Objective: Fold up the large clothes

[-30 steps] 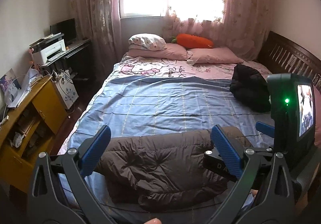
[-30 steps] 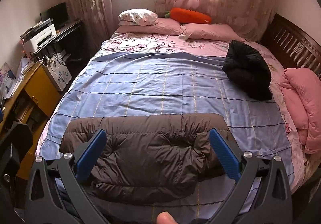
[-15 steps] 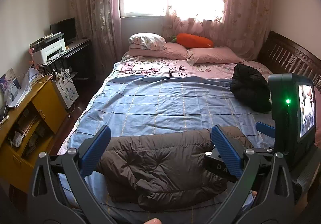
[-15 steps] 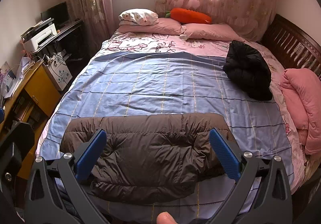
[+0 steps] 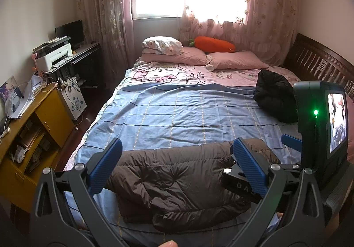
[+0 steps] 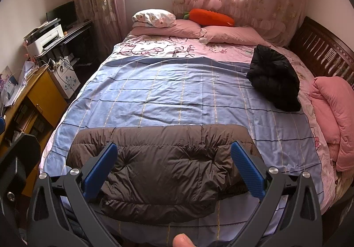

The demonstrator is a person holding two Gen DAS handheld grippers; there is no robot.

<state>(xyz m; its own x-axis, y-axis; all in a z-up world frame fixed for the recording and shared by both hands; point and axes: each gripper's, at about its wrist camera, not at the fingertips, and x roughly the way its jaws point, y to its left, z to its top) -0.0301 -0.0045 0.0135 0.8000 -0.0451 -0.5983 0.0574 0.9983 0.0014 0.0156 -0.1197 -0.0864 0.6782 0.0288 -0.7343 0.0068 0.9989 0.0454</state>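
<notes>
A puffy brown quilted jacket (image 6: 161,165) lies folded on the blue checked bedsheet (image 6: 177,90), near the foot of the bed. The left gripper (image 5: 177,167) is wide apart and holds nothing. The right gripper (image 6: 174,167) is wide apart too, above the jacket. One black puffy jacket (image 6: 274,79) sits in a heap on the right side. There are three pillows (image 6: 230,34) and one orange carrot-shaped plush toy (image 6: 211,17). The yellow wooden desk's (image 5: 50,112) open shelves hold small things, too blurry to name.
</notes>
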